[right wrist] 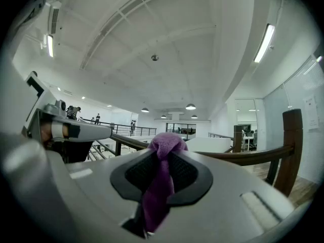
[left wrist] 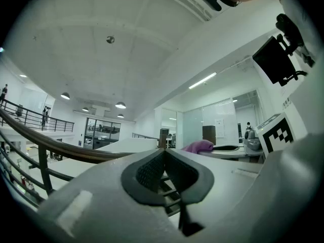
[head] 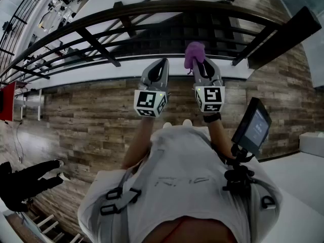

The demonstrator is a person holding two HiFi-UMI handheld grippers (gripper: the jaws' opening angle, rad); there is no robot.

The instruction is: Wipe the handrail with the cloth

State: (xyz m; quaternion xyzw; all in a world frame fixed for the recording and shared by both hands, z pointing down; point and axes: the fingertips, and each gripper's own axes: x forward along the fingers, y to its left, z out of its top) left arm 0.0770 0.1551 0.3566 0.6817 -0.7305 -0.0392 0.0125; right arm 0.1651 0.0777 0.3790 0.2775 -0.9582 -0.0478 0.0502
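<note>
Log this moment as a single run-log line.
left tongs: shut, empty | right tongs: shut on purple cloth | handrail: ahead of both tongs, cloth contact not evident | wipe: not seen under way

cloth (head: 195, 51): purple
handrail (head: 152, 8): dk brown wood
left gripper (head: 163, 63): grey, blk pads
right gripper (head: 200, 64): same
marker cubes (head: 150, 103): blk/wht squares
floor (head: 91, 125): brown planks, streaky

Handrail (head: 152, 5) stretching across up ahead, left gripper (head: 162, 62) and right gripper (head: 201, 64) side by side just short of it, cloth (head: 194, 51) caught between the right one's jaws and poking out toward the rail, screen (head: 255, 125) off to the right, nearer the body.
</note>
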